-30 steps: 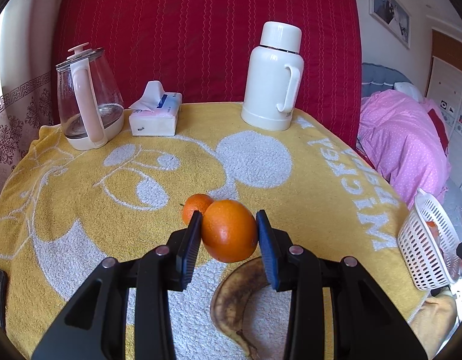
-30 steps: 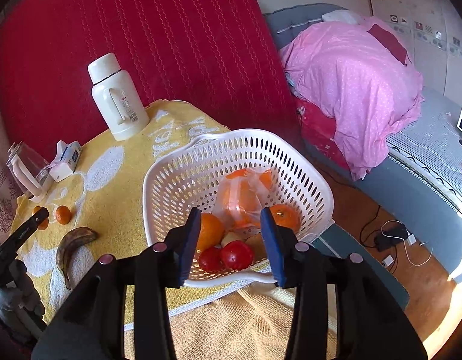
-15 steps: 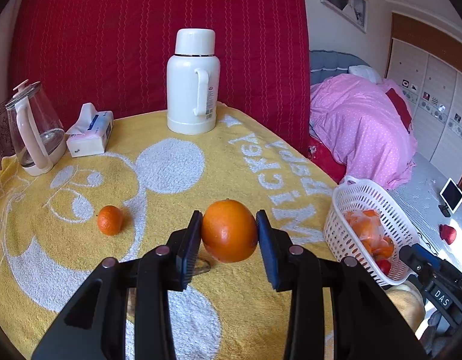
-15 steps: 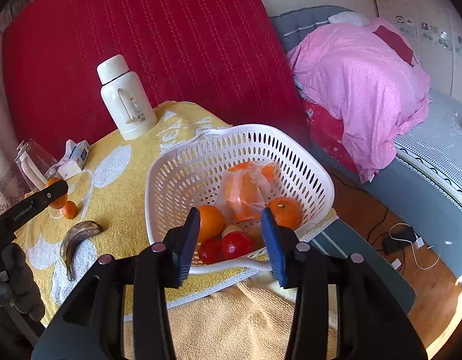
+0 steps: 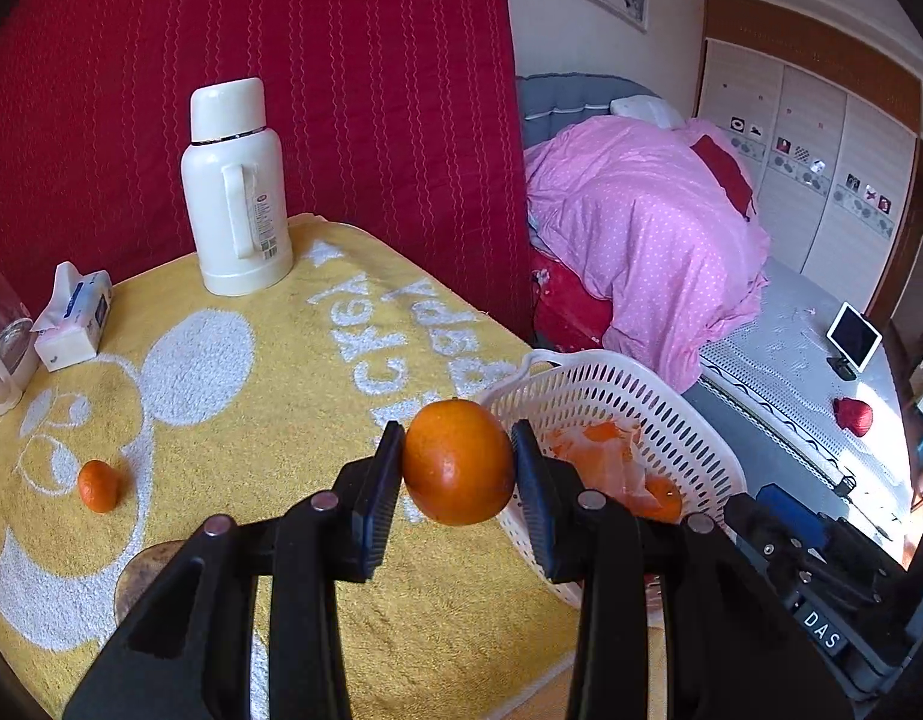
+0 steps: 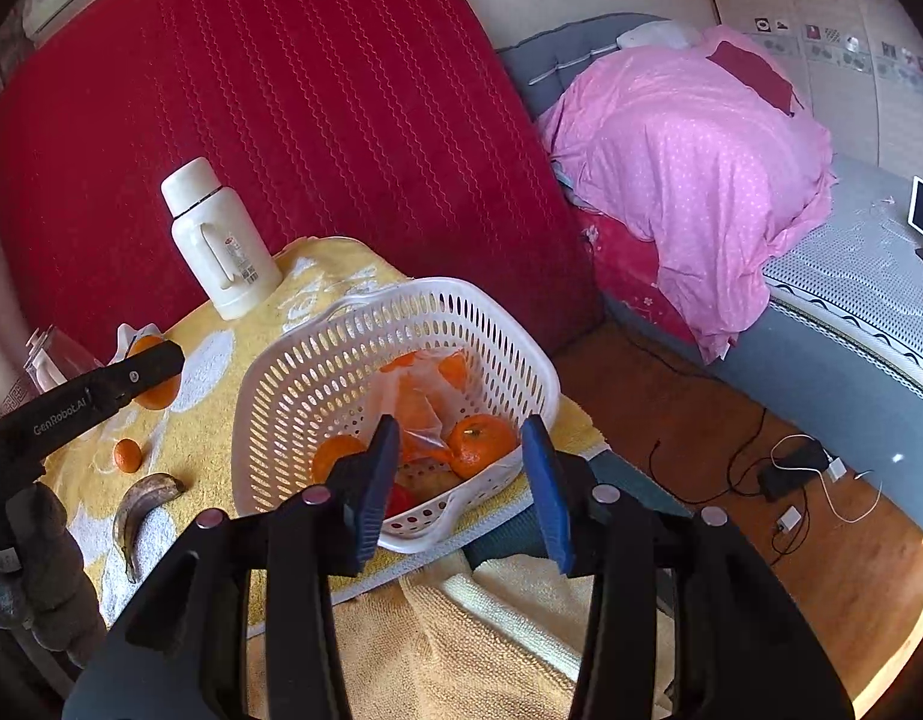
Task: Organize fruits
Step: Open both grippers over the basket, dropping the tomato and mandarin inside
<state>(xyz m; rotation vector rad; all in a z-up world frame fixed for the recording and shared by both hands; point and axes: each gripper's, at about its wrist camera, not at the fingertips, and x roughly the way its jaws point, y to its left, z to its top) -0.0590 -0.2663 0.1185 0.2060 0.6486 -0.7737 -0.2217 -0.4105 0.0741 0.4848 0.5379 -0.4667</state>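
Yellow towel (image 6: pixel 233 438) bears basket (image 6: pixel 317 384) (oranges (image 6: pixel 482 444), tomatoes inside); left tool (image 5: pixel 455 468) pinches orange (image 5: pixel 458 462), right tool (image 6: pixel 461 480) spread.

You have an orange fruit (image 5: pixel 457 461) against a yellow towel (image 5: pixel 317 396) with white cartoon shapes and lettering, a white perforated basket (image 6: pixel 317 372), a cream flask (image 5: pixel 236 192), a red wavy-stitched backdrop (image 5: pixel 353 90), and a pink white-dotted quilt (image 5: pixel 641 228).
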